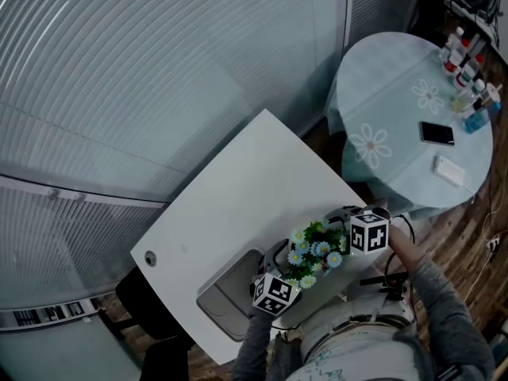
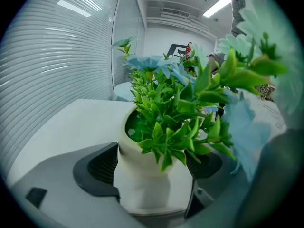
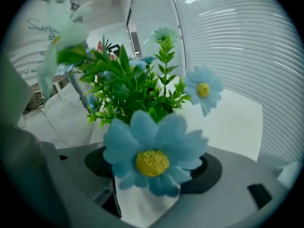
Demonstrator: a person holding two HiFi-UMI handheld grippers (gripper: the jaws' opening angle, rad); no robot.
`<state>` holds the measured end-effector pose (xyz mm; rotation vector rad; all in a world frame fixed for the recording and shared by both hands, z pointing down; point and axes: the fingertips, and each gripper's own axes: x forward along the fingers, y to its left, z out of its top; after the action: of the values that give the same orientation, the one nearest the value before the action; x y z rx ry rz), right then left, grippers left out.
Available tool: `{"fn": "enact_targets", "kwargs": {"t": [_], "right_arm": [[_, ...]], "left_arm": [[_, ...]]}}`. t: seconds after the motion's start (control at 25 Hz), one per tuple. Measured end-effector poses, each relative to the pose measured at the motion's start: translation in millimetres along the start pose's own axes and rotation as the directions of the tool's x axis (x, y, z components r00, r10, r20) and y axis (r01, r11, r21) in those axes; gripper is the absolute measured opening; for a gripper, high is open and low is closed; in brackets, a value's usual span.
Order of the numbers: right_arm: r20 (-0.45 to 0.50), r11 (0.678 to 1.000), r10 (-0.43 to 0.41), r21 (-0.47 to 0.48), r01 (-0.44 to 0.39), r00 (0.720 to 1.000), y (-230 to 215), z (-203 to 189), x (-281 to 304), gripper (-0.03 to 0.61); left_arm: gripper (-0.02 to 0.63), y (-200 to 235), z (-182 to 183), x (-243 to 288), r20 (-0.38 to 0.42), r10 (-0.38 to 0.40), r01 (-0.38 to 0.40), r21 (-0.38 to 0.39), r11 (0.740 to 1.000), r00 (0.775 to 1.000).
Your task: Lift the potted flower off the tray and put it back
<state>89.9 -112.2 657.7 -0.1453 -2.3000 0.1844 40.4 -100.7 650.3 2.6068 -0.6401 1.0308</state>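
In the head view, the potted flower (image 1: 316,248) sits at lower centre right of the frame, between the left gripper (image 1: 286,282) below left of it and the right gripper (image 1: 361,236) to its upper right. From this view the foliage hides both sets of jaws and the pot. The grey tray (image 1: 226,292) lies on the white table (image 1: 238,189) to the lower left of the plant, and the plant is not over it. Height above the table cannot be read. The left gripper view supplies what is hidden: the white pot (image 2: 147,184) stands upright between the two dark jaw pads, which press on its sides. The right gripper view shows the same pot from the opposite side, likewise pinched between that gripper's pads, with a large blue blossom (image 3: 152,158) covering its upper part. Only the head view shows the round table (image 1: 397,109) at upper right, carrying a phone (image 1: 437,133) and bottles (image 1: 468,70).
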Motion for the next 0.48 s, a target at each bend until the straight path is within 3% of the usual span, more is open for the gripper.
{"fn": "enact_targets", "kwargs": {"t": [0.48], "right_arm": [[0.043,0.995,-0.058,0.079,0.054,0.997,0,-15,-15,0.356]], "left_arm": [[0.433,0,-7,-13,0.013,0.039,-0.038,-0.05,0.998,0.999]]}}
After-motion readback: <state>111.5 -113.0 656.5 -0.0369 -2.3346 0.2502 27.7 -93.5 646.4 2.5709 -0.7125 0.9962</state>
